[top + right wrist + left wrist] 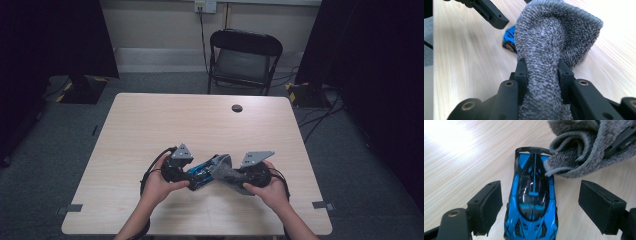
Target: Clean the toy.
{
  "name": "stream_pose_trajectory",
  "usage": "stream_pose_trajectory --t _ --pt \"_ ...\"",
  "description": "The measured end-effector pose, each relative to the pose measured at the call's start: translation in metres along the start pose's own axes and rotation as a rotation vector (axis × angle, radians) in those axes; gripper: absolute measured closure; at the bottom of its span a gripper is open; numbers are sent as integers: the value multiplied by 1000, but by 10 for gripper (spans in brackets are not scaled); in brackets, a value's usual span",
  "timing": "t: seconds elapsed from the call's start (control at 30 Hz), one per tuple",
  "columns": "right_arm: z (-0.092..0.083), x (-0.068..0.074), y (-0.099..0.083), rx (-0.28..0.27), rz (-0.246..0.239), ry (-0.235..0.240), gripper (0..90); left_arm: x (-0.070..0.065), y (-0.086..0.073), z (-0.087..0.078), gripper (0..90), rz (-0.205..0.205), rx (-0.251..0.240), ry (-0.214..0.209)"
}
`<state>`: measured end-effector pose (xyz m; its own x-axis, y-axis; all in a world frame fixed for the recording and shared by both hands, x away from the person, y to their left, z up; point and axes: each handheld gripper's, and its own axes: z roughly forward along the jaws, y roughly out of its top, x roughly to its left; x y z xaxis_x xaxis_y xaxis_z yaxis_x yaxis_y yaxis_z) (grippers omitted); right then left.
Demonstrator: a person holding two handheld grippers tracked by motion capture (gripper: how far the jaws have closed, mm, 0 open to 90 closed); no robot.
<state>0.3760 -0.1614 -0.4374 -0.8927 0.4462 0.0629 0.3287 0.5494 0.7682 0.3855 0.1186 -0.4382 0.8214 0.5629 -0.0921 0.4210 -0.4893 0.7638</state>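
**Wiping down the toy car**

Right tongs (541, 72) are clamped on the grey cloth (549, 37); left tongs (541, 205) stand open around the blue toy car (532, 202), not pinching it, near the tabletop's (150, 120) front edge. I'd steady the car first, then drag the cloth lightly along the roof.

Beyond the far edge of the bench (150, 120) stands a black folding chair (244, 60); behind it, seemingly, a wall socket (205, 6).
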Motion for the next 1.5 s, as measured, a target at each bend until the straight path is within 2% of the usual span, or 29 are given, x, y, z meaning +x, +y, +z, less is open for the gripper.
stream_pose_trajectory --t 0.1,0.23,0.3,0.37,0.47,0.5,0.53,0.57,0.73,0.87,1.0,1.1,1.3,1.4,1.5 --pt "9 5 9 -3 -11 17 686 0 -3 -5 177 -11 -14 -20" --pt "22 11 17 -2 -27 42 687 -3 -5 -5 182 -4 -21 -46" --pt "28 14 19 2 -35 50 686 -4 -4 -4 214 8 -25 -52" --pt "31 15 18 8 -35 57 687 -4 -3 -2 262 9 -29 -82" --pt "33 15 16 11 -35 60 686 -7 0 2 333 34 -30 -112" --pt "33 15 15 9 -34 62 686 -8 1 3 383 46 -29 -129" --pt "33 14 14 12 -35 63 686 -11 2 6 398 57 -25 -127" --pt "32 14 13 17 -35 63 686 -12 3 7 390 66 -23 -126" --pt "28 12 8 22 -34 57 686 -14 8 16 386 56 -23 -133" --pt "20 7 2 20 -27 43 686 -15 9 20 306 49 -23 -120" --pt "9 1 -12 25 -5 32 686 -19 10 21 274 50 -29 -126" --pt "5 1 -25 42 3 30 682 -23 12 24 262 66 -22 -132" --pt "2 3 -44 60 28 6 614 -32 22 32 236 78 -35 -153" --pt "-1 1 -46 52 51 -10 470 -37 26 37 230 109 -36 -169" --pt "-4 -1 -46 62 48 -5 327 -42 29 43 219 119 -35 -183"
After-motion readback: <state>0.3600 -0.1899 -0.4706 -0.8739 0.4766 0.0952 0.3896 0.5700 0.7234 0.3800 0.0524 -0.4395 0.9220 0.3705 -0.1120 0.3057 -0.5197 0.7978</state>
